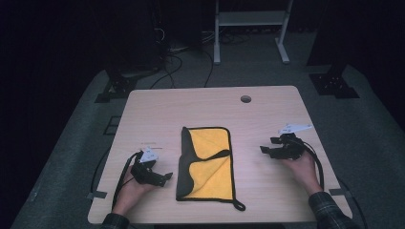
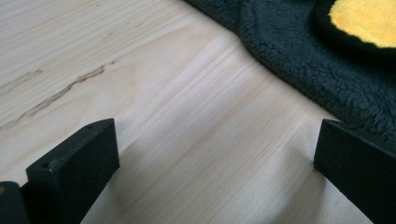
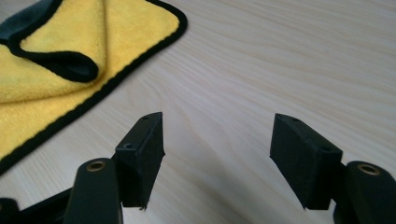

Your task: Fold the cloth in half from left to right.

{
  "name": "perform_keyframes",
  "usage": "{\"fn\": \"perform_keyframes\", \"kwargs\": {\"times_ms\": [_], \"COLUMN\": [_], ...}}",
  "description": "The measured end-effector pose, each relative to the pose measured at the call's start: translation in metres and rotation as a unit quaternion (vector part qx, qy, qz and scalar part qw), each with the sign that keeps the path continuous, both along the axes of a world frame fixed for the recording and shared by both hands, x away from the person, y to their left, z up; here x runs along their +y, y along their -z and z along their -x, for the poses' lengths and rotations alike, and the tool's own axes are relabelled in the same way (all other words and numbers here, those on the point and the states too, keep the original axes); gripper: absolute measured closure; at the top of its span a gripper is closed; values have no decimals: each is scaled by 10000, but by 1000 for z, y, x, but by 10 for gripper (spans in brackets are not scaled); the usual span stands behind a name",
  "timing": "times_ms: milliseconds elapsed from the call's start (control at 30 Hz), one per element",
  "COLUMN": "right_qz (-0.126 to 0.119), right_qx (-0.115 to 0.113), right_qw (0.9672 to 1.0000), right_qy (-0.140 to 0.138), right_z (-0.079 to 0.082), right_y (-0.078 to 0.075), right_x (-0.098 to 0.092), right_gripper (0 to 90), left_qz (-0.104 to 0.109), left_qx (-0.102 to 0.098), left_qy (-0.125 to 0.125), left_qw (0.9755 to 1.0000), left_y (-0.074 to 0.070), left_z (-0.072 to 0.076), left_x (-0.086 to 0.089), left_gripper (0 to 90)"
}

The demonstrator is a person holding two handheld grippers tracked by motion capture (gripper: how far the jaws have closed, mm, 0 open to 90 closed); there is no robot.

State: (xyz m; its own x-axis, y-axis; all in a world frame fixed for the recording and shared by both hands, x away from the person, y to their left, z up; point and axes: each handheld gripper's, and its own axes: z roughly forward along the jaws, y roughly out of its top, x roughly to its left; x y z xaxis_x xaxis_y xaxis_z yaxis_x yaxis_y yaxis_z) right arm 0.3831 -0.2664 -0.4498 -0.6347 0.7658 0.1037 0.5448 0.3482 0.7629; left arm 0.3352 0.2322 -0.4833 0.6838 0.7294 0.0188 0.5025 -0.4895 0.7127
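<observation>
Resting low over the tabletop (image 1: 267, 109), the left tongs (image 1: 165, 177) stood wide apart with nothing but bare wood between the jaws. In the left gripper view the two black jaws rose at the far sides of the picture, and the dark fleecy edge of the cloth (image 2: 299, 51) lay just beyond the right-hand one, near it but not between the jaws. The right tongs (image 1: 265, 150) were partly open, narrower than the left, and empty as well; the right gripper view showed pale wood grain in the gap and the cloth's yellow face with its black binding off to the upper left, apart from the jaws. Each tool was held in a hand, the left hand (image 1: 128, 193) and the right hand (image 1: 302, 168) coming in from the near edge, the right one from a plaid sleeve (image 1: 329, 212).

Between the two tongs, in the middle of the tabletop, the cloth lay folded: yellow on top, with a dark grey flap turned over along its left side and a small loop at the near right corner. A round hole (image 1: 245, 98) sat in the tabletop near the far edge.
</observation>
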Motion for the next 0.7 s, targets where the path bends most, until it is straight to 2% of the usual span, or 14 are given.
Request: {"fn": "perform_keyframes", "kwargs": {"times_ms": [133,267,367,433,600,633,700], "right_qz": [-59,-133,-215,-204,-255,-255,-171], "right_qx": [-79,-59,-160,-75,-234,-234,-172], "right_qw": [9998,9993,9987,9984,9975,9975,9970], "right_qy": [-144,-355,-426,-513,-622,-622,-732], "right_z": [-2,-6,-8,-11,-14,-14,-18], "right_y": [-2,-8,-10,-12,-16,-16,-17], "right_x": [15,31,42,50,68,68,81], "right_gripper": [376,404,417,418,449,449,466], "left_qz": [8,9,15,7,6,6,6], "left_qx": [1,2,1,9,10,9,10], "left_qy": [-70,-73,-59,-3,10,8,-22], "left_qw": [10000,10000,10000,10000,10000,10000,10000], "left_y": [0,0,0,0,0,0,0], "left_z": [0,0,0,-1,-2,-2,-1], "left_x": [1,1,1,1,2,1,1], "left_gripper": [0,0,0,0,0,0,0]}}
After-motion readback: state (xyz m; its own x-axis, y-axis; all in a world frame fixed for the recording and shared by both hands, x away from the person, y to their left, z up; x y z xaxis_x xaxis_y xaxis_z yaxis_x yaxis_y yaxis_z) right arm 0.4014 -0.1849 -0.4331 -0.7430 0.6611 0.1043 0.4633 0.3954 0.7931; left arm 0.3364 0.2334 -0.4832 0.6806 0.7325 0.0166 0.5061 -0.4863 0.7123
